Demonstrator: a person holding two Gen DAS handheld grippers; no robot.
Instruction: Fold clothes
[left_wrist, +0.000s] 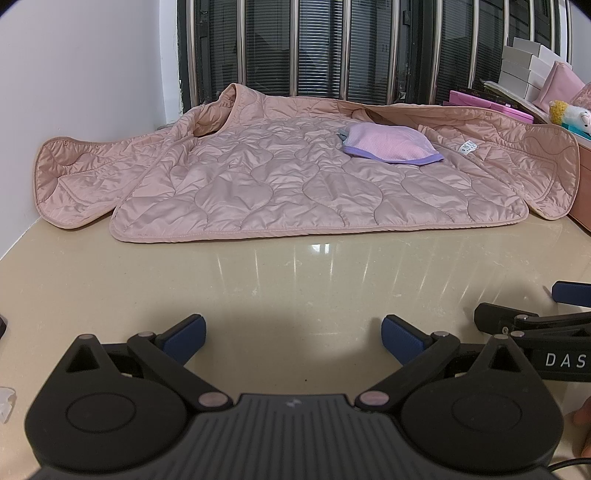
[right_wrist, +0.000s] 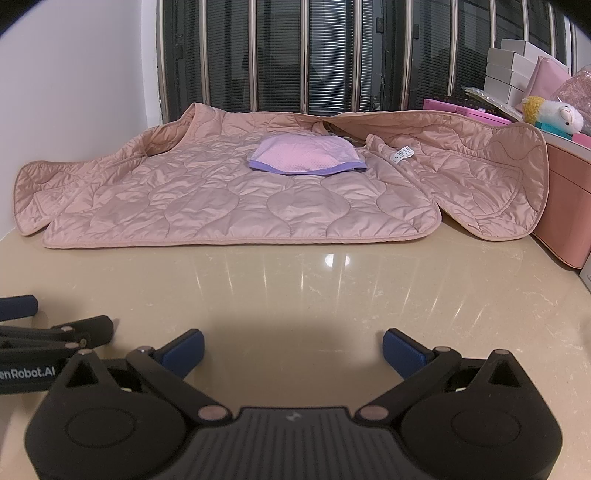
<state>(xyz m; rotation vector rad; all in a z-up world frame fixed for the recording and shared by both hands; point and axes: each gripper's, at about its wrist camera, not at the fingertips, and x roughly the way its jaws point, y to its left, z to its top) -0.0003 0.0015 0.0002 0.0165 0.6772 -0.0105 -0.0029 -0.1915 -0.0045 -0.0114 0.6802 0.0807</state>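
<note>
While both grippers wait with fingers spread wide and holding nothing, folding has not begun
Left gripper (left_wrist: 291, 332) and right gripper (right_wrist: 293, 345) hover over the glossy beige stone table (right_wrist: 295, 295), well short of the pink quilted jacket (right_wrist: 229, 199) lying opened flat for folding, a small lilac mesh garment (right_wrist: 306, 158) resting on it

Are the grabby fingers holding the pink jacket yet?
No. The left gripper and right gripper are both open, holding nothing; the pink jacket lies untouched.

Print on the jacket's white label (right_wrist: 402, 152) too small for me to read. My right gripper (left_wrist: 554, 314) is cut by the frame edge in the left view; my left gripper (right_wrist: 44, 321) likewise in the right view. Lettering on both truncated.
</note>
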